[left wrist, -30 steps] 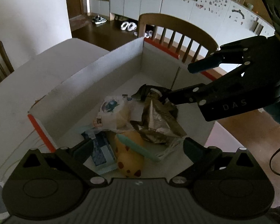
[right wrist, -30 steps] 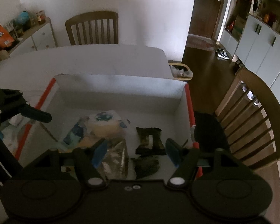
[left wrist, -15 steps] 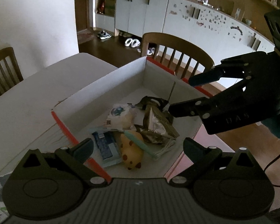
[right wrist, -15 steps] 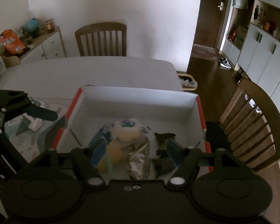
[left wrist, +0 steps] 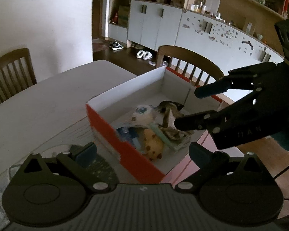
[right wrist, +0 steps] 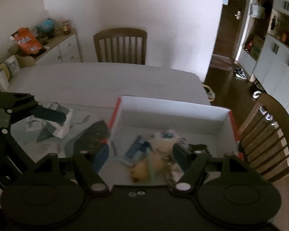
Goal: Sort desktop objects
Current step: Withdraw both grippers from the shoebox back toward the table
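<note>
Hovering: left gripper [left wrist: 142, 153], right gripper [right wrist: 140, 156], jaws apart, empty, above box [left wrist: 125, 150]
Handling: crinkly wrappers [left wrist: 173, 132] light, slippery; pinch an edge

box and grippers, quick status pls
Left gripper open, empty. Right gripper open, empty. Box holds the sorted items. Nothing blocking.

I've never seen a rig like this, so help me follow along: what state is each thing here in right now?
Left gripper: open, holding nothing.
Right gripper: open, holding nothing.
Box: lidless, partly filled.
Yellow spotted toy: lying in the box.
Crumpled foil wrapper: lying in the box.
Blue packet: lying in the box.
</note>
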